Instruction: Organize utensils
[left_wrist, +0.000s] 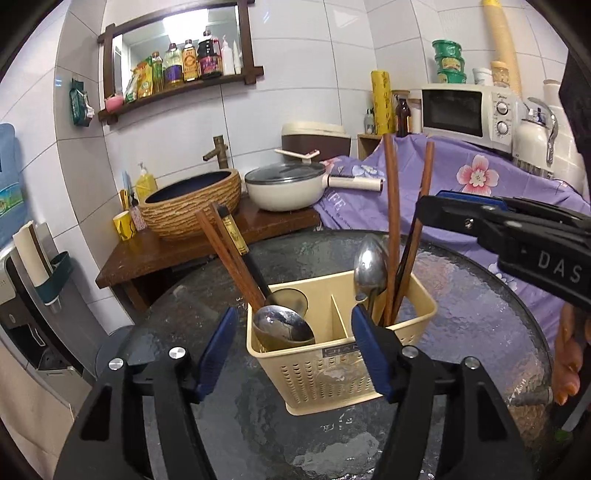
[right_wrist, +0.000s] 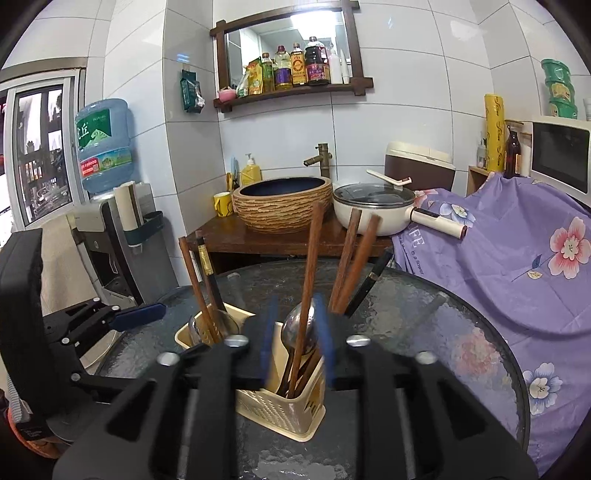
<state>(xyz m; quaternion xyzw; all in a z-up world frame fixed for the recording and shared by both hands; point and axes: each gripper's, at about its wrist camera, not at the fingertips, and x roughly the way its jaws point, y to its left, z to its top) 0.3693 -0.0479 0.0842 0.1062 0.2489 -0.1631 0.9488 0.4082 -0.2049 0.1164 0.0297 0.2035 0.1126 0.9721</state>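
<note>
Chopstick (right_wrist: 306, 295) stands between right fingers (right_wrist: 267, 339) (pads apart).

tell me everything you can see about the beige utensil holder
The utensil holder is a beige plastic box with perforated lower walls and inner dividers. It stands upright on the dark glass table. Wooden chopsticks and metal spoons stand and lean in its outer compartments; the middle compartment looks empty. Neither gripper touches it.

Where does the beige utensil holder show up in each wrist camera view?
Left wrist view: the utensil holder sits lower centre, on the glass table.
Right wrist view: the utensil holder is lower centre, partly hidden by that camera's own fingers.
Shared landmark: the woven-look basin behind it.
</note>
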